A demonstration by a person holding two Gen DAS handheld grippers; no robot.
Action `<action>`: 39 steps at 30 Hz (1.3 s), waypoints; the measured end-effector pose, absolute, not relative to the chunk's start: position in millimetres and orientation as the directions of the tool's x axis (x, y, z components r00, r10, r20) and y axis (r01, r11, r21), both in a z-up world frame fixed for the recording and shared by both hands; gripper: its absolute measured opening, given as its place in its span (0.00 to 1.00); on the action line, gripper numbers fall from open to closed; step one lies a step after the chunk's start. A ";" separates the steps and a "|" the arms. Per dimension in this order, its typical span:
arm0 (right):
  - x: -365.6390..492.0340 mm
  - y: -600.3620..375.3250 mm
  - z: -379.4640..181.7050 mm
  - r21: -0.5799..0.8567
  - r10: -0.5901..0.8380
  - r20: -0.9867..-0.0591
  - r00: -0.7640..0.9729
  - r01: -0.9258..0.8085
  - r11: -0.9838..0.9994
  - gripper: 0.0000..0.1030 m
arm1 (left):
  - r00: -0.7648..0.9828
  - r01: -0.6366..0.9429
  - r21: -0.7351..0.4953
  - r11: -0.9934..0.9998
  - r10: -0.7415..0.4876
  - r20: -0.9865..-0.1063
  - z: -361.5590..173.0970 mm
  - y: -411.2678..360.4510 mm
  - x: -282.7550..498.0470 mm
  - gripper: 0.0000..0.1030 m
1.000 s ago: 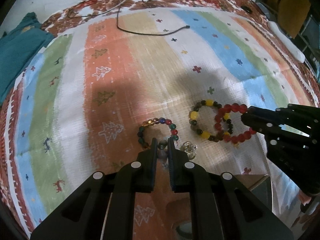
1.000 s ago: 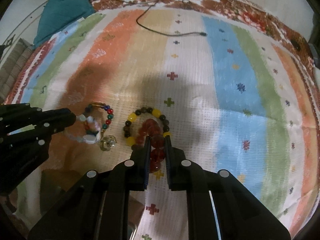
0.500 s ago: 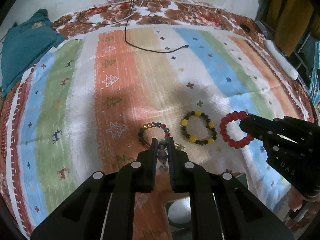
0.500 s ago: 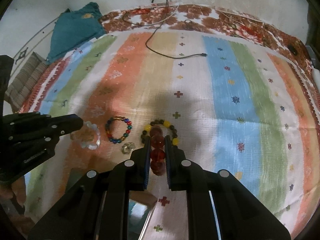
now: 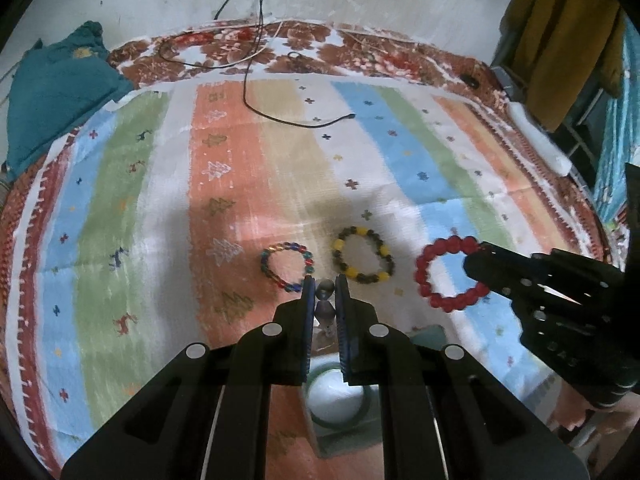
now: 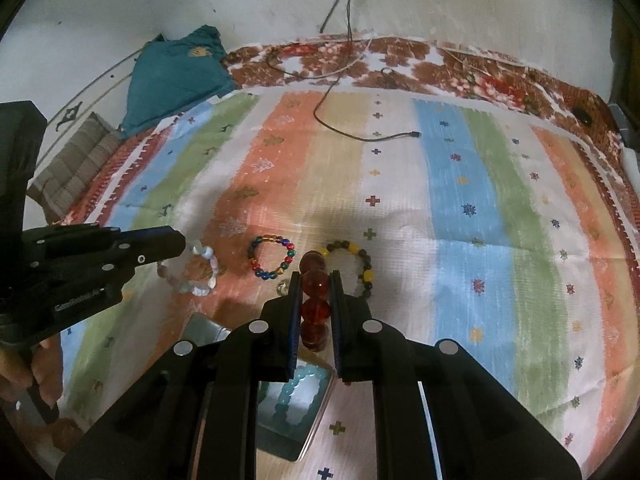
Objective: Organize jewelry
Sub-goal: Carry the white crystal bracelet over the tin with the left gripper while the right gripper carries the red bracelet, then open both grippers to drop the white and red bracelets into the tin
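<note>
My left gripper (image 5: 325,285) is shut on a pale translucent bead bracelet (image 6: 192,274) and holds it above the striped cloth (image 5: 360,152). My right gripper (image 6: 316,280) is shut on a red bead bracelet (image 5: 448,272), also lifted off the cloth; its beads (image 6: 315,300) show edge-on between the fingers. A multicoloured bead bracelet (image 5: 286,266) and a yellow-and-dark bead bracelet (image 5: 364,260) lie flat on the cloth side by side; both show in the right wrist view, the multicoloured bracelet (image 6: 272,258) and the yellow-and-dark bracelet (image 6: 354,266). A small clear charm (image 6: 282,288) lies near them.
A box (image 6: 292,404) with a turquoise bead bracelet inside sits below the grippers; its compartment shows in the left wrist view (image 5: 336,396). A black cable (image 5: 296,120) lies across the far cloth. A teal cloth (image 5: 52,96) lies at the far left.
Both grippers have risen and pulled back with their bracelets. The red bracelet came off the yellow-and-dark one. The box has come into view below.
</note>
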State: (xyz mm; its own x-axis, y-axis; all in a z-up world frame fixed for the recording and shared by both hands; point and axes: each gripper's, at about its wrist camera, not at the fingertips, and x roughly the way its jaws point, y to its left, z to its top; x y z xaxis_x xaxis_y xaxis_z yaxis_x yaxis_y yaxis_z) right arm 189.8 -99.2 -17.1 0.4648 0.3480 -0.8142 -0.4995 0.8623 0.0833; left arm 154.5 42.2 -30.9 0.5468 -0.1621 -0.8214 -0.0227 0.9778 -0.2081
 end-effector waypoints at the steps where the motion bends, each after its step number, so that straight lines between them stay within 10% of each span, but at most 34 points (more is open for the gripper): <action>1: 187.4 -100.0 -15.5 0.086 0.353 -0.813 0.463 -0.504 0.859 0.14 | 0.548 -0.021 -0.209 0.978 -0.164 -0.820 -30.3 41.1 151.7 0.09; 39: 124.0 -109.6 -12.6 0.100 0.392 -0.808 0.440 -0.553 0.827 0.14 | 0.611 0.029 -0.178 0.984 -0.158 -0.776 -10.2 2.9 81.5 0.09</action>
